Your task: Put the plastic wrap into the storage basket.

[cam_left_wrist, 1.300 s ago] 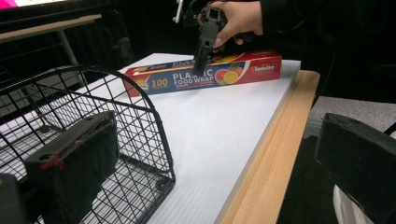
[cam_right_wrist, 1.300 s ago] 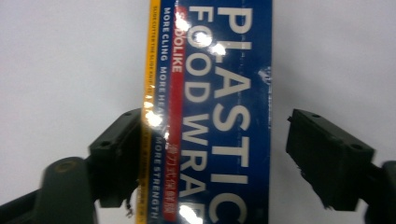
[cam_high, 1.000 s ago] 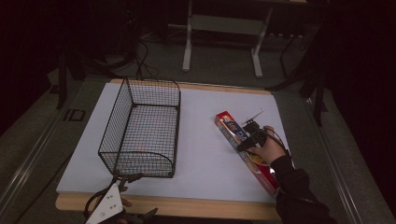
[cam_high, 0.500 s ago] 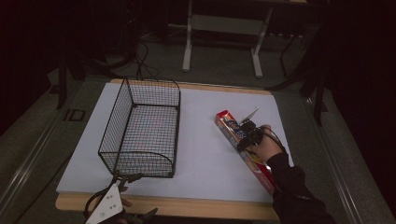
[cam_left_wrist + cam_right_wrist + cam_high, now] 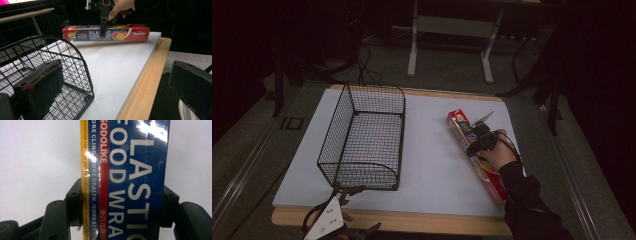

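One wire basket (image 5: 364, 137) stands at the counter's (image 5: 432, 165) left, with the left tool (image 5: 343, 194) just before it, jaws apart and empty. One plastic wrap box (image 5: 474, 152) lies flat at right, the right tool (image 5: 480, 141) clamped across it.

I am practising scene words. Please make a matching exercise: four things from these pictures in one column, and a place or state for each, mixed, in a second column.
1. basket
2. wrap box
3. left gripper
4. right gripper

a. jaws on both sides of the box
b. open, at the table's near edge
c. empty, on the left of the white board
d. lying on the right of the board

Pairs: 1-c, 2-d, 3-b, 4-a
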`<action>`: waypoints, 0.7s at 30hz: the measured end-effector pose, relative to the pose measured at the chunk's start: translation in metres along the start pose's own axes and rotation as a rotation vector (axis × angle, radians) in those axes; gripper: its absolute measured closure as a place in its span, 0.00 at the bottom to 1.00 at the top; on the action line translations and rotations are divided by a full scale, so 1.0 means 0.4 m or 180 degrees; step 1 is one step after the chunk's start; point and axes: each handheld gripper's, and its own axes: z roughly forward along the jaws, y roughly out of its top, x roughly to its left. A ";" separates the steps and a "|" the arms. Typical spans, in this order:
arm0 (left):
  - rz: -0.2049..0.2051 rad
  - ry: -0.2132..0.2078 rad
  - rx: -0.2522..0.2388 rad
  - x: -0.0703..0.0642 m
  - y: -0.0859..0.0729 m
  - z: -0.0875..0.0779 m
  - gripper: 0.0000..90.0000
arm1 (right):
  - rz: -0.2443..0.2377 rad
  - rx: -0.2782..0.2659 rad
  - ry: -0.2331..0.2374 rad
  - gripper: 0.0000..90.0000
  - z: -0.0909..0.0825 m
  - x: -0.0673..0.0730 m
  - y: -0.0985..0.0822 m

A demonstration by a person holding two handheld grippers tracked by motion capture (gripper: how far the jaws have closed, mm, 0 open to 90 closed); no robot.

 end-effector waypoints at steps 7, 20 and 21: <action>-0.0011 -0.0003 -0.0012 0.001 0.000 0.000 0.00 | 0.0042 -0.0284 -0.0019 0.43 -0.047 0.011 0.021; -0.0011 -0.0017 -0.0020 0.004 -0.001 0.003 0.00 | -0.0086 -0.0524 -0.0008 0.43 -0.111 0.075 0.079; -0.0013 -0.0018 -0.0016 0.004 -0.001 0.003 0.00 | -0.0092 -0.0548 -0.0009 0.43 -0.117 0.081 0.084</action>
